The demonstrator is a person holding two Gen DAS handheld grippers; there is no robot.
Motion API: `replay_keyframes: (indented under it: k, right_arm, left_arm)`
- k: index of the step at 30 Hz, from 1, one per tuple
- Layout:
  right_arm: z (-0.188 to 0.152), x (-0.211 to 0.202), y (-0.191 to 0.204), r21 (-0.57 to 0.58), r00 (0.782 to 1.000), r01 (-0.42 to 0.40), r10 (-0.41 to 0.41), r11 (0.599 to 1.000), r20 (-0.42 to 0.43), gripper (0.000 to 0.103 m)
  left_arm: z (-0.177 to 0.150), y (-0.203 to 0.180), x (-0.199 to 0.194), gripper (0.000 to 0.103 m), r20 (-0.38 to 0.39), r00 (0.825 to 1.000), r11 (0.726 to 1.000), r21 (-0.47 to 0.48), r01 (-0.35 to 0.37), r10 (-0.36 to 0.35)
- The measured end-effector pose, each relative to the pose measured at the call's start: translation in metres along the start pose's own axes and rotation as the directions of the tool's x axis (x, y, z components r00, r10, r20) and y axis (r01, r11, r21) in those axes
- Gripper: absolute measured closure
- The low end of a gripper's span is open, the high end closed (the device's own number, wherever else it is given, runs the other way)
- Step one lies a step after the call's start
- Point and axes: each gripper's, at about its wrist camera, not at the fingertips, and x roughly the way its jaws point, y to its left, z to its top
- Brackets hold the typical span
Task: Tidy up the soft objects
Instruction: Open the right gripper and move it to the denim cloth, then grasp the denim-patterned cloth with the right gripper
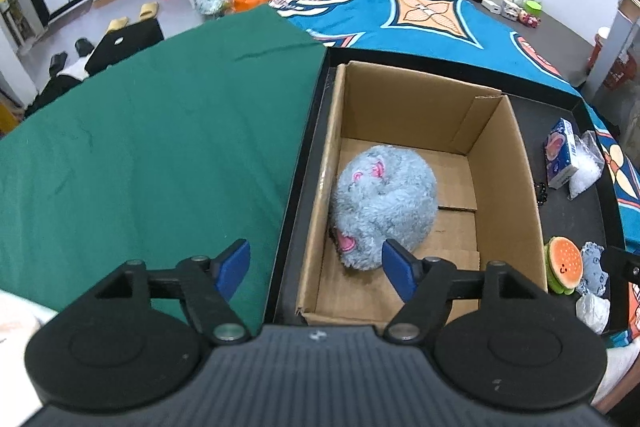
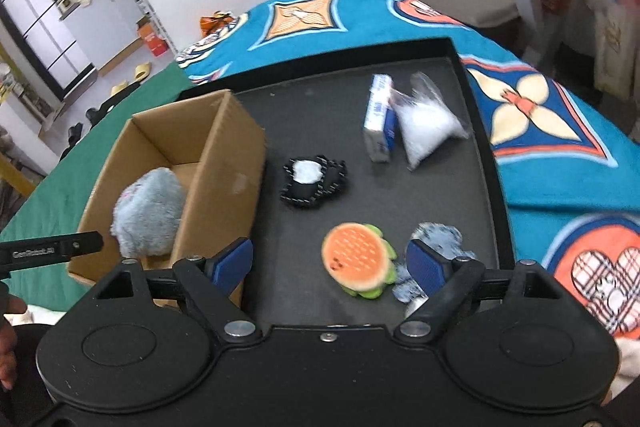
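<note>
Grey-blue fluffy plush [image 1: 382, 215] lies inside the cardboard box [image 1: 516, 163] at the black tray's [image 2: 486, 147] left edge. Left tongs [image 1: 316, 267] gape wide above the box's near end, empty. Right tongs [image 2: 330, 263] gape wide over the burger plush [image 2: 358, 269].

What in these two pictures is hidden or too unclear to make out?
- Left wrist view: the black patch is only a sliver behind the cardboard box wall.
- Left wrist view: the blue-grey plush is partly covered by the burger toy and the other gripper's black bar.
- Right wrist view: the printing on the small carton is blurred.
- Right wrist view: the grey plush toy has its face blurred and its underside hidden in the box.
</note>
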Motion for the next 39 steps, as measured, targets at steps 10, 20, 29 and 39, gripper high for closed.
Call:
replay_keyframes:
  k: [10,20,29,39]
  right_arm:
    - [-0.016,0.009,-0.034,0.089,1.000,-0.009,0.011,0.996,-0.024,0.033]
    - [-0.022,0.017,-0.061,0.190,0.999,-0.041,0.046,0.981,-0.023,0.039]
    - [-0.019,0.034,-0.084,0.298,0.998,0.055,-0.045,0.953,-0.041,0.046]
    - [-0.019,0.061,-0.086,0.279,0.987,0.146,-0.122,0.949,-0.102,0.048]
  left_arm:
    - [-0.001,-0.018,-0.001,0.026,0.021,0.997,0.994,0.086,-0.074,0.073]
    - [-0.002,-0.033,0.006,0.026,0.007,0.990,0.976,0.167,-0.142,0.142]
    - [0.000,-0.039,0.011,0.026,-0.011,0.986,0.969,0.186,-0.162,0.167]
    - [0.002,-0.041,0.016,0.026,-0.024,0.985,0.967,0.196,-0.163,0.171]
